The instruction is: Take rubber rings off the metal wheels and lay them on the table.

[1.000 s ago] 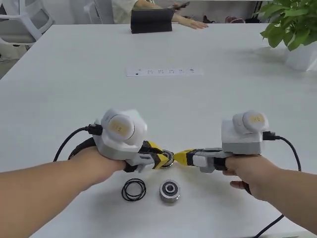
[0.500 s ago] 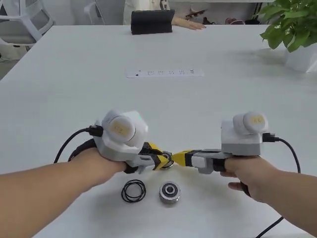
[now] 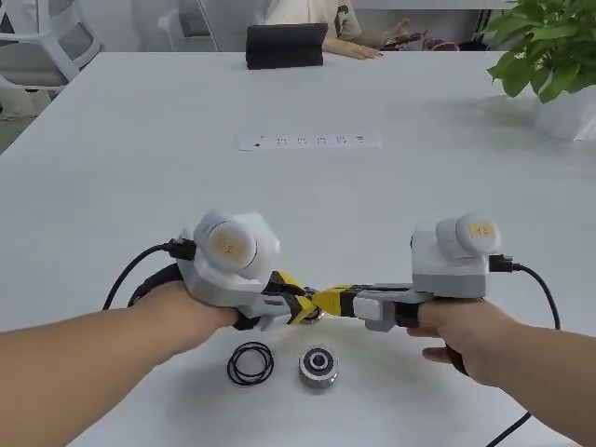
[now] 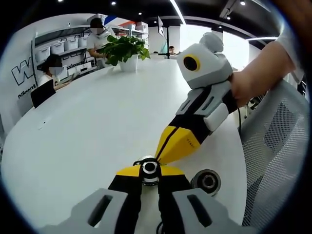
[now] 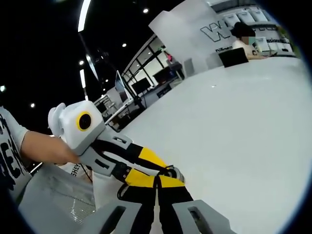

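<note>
My left gripper (image 3: 300, 307) is shut on a small metal wheel (image 4: 149, 167), held just above the white table (image 3: 372, 205). My right gripper (image 3: 322, 300) comes in from the right with its yellow jaws together, their tip touching the wheel's rim (image 5: 173, 173). Whether it pinches a rubber ring is hidden. In the left gripper view the right gripper (image 4: 162, 152) reaches the wheel from above right. On the table in front of me lie black rubber rings (image 3: 250, 362) and a second metal wheel (image 3: 318, 362).
A white power strip (image 3: 309, 141) lies mid-table. A potted plant (image 3: 549, 51) stands at the far right. A black device (image 3: 286, 42) and a person's hand are at the far end. Black cables (image 3: 126, 275) trail from both grippers.
My right gripper has slid left, and its tip now meets the wheel held by the left gripper. The left gripper, the rings and the loose wheel have stayed put.
</note>
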A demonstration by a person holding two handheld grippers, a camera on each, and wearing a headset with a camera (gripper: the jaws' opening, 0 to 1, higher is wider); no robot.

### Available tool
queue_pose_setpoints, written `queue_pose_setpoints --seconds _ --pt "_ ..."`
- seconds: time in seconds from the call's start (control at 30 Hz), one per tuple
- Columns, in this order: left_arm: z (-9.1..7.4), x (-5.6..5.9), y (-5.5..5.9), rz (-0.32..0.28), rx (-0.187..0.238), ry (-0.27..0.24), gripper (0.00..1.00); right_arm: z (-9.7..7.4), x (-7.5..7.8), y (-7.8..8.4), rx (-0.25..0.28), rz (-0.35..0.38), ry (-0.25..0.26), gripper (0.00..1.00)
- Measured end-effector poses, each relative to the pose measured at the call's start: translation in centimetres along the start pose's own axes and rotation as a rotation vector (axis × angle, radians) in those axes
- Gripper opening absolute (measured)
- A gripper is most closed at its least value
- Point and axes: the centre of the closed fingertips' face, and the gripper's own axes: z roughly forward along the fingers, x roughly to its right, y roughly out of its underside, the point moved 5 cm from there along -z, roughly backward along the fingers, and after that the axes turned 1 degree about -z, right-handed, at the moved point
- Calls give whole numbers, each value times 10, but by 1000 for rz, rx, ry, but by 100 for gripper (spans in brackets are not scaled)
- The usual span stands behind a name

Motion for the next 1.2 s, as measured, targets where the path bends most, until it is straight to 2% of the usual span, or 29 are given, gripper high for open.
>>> queue_pose_setpoints --seconds 0.03,0.13,0.23,0.4,0.57,0.77,1.03,1.2 --pt "0 0 0 0 0 0 6 0 -6 -3 32 17 -48 0" --pt "0 -1 1 -6 8 2 6 0 -6 -3 15 3 -26 0" --pt "0 0 0 -8 11 -2 6 -1 -3 -3 24 21 -20 0" --pt "0 -1 0 -16 5 -7 7 -4 6 -1 10 38 36 0" --pt "0 -1 0 -23 5 -10 7 -6 8 0 2 46 59 0" --pt "1 -1 -1 -34 -2 -10 7 -6 7 -1 4 49 64 0" --pt "-1 1 -1 -1 -14 8 9 -7 4 -5 12 46 54 0" --pt "-6 0 -5 2 -1 17 10 -8 3 -6 19 49 49 0"
